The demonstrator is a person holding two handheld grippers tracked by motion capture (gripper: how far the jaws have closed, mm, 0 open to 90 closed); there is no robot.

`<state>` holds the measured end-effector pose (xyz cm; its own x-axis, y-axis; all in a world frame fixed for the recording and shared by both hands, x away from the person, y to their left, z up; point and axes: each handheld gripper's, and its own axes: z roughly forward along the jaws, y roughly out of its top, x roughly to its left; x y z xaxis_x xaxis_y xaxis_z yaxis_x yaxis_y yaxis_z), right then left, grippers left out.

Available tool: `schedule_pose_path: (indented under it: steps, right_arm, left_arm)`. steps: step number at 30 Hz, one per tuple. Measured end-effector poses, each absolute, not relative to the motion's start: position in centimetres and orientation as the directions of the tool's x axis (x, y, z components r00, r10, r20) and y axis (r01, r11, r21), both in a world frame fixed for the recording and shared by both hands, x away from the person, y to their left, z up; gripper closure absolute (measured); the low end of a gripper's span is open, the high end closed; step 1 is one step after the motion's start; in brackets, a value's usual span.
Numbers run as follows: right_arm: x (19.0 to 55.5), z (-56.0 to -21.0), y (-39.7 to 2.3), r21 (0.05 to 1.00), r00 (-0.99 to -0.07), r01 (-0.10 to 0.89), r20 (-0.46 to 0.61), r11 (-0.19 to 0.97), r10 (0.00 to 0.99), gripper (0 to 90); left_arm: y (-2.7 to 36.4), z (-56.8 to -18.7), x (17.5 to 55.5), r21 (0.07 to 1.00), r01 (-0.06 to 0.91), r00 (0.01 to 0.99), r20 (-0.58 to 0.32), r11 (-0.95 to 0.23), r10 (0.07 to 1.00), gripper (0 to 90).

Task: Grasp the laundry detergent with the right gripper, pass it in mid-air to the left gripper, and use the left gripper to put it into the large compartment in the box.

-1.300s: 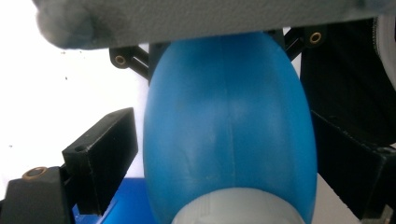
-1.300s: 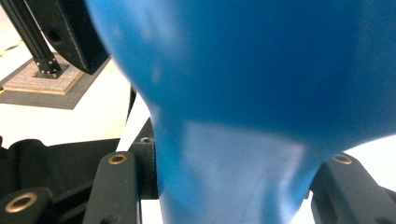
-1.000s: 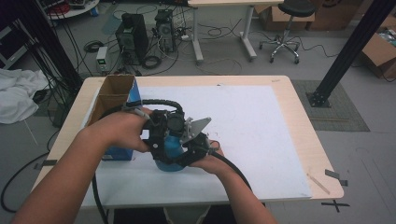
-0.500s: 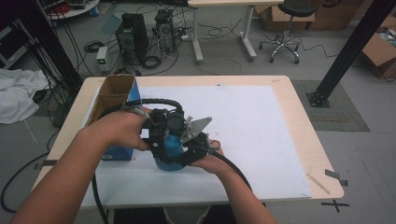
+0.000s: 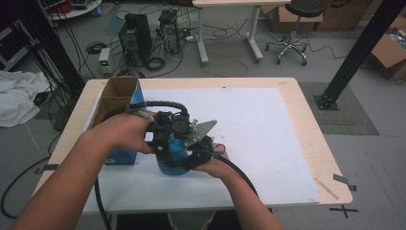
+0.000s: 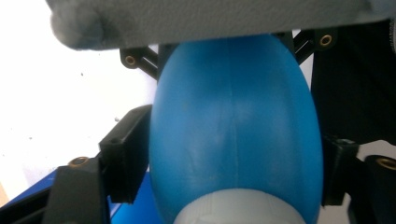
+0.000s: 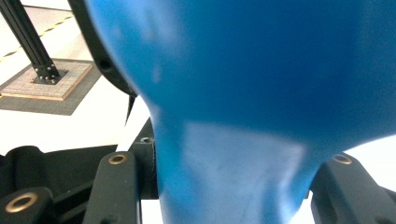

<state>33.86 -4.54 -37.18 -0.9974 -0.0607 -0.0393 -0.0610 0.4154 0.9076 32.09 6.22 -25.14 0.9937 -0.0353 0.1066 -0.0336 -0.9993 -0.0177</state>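
Note:
A blue rubber bulb point(image 5: 168, 165) stands on the white sheet near the table's front, held between both hands. My left gripper point(image 5: 164, 140) comes at it from the left. In the left gripper view the bulb's point(image 6: 236, 140) egg-shaped body sits between the black pads point(image 6: 125, 158), which touch both its sides. These jaws have just been closing on the bulb. My right gripper point(image 5: 197, 149), with its grey plate on top, comes from the right. It is shut on the bulb's narrower part point(image 7: 224, 168), seen close up in the right gripper view.
An open cardboard box point(image 5: 114, 98) with a blue side stands at the table's left, right beside my left hand. A white sheet point(image 5: 268, 139) covers most of the wooden table point(image 5: 312, 125). Computers, cables, a stool and a black post stand on the floor beyond.

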Motion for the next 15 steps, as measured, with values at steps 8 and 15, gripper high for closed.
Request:
schedule_pose_path:
  steps: [8,15]
  right_arm:
    - [33.82,-37.25,-4.46,0.906,-0.998,-0.054,-0.031,0.42,-0.062,45.9]
    - [33.79,-37.28,-4.42,0.906,-0.998,-0.049,-0.024,0.421,-0.064,45.9]
  left_arm:
    - [6.25,-25.13,32.07,-0.02,-0.032,0.994,0.099,-0.999,-0.034,33.3]
    - [6.25,-25.24,32.0,-0.019,-0.032,0.995,0.096,-0.999,-0.033,35.6]
